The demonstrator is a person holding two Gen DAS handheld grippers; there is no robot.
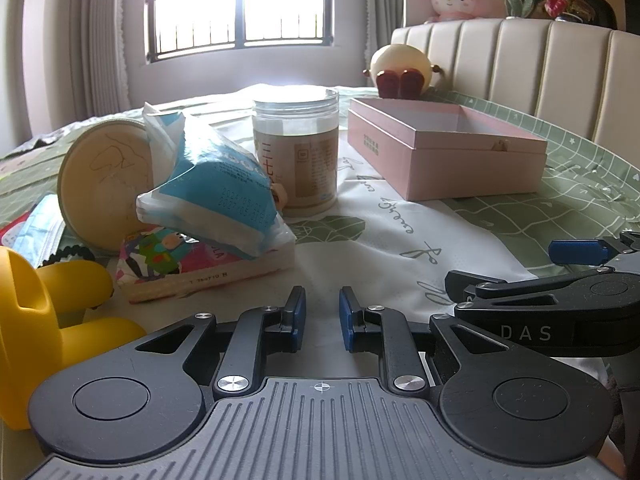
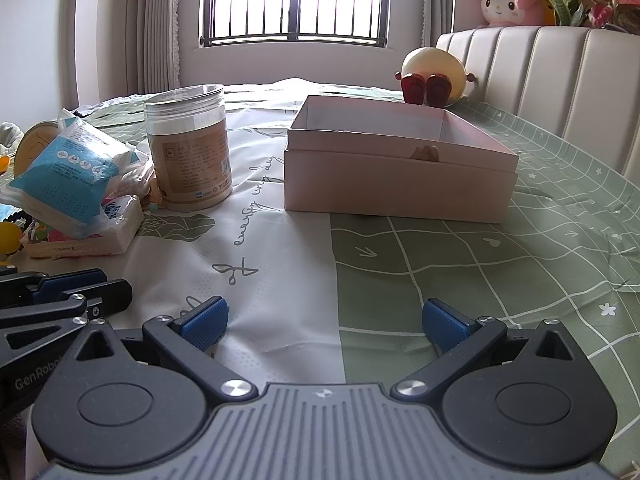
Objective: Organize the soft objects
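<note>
Everything is laid out on my bed (image 2: pixel 460 264), its green-and-white printed cover giving a soft, slightly uneven base, which I judge is why the pile at my left leans the way it does. The biggest thing ahead is the open pink box (image 2: pixel 400 176), standing lidless near the headboard side with its mouth up, so I take it to be where the soft things are meant to go; a small tan item shows inside it, too hidden to name. To its left stands the clear-lidded jar (image 2: pixel 188 152), upright and just beside the heap. The soft things lie together in that heap on my left: a blue-and-white tissue pack (image 1: pixel 212 188) tilted on top of a colourful flat tissue pack (image 1: pixel 188 264), with a round tan pouch (image 1: pixel 104 180) propped on edge behind them and a blue face mask (image 1: pixel 44 224) at the far left. A yellow plastic toy (image 1: pixel 48 320) sits nearest my left side. My left tool (image 1: pixel 322 320) rests low, its fingers drawn nearly together with only a slim gap, pinching nothing. My right tool (image 2: pixel 324 320) is spread wide and holds nothing, pointed toward the box. Nothing has gone in yet by the look of it, so sorting is barely begun.
</note>
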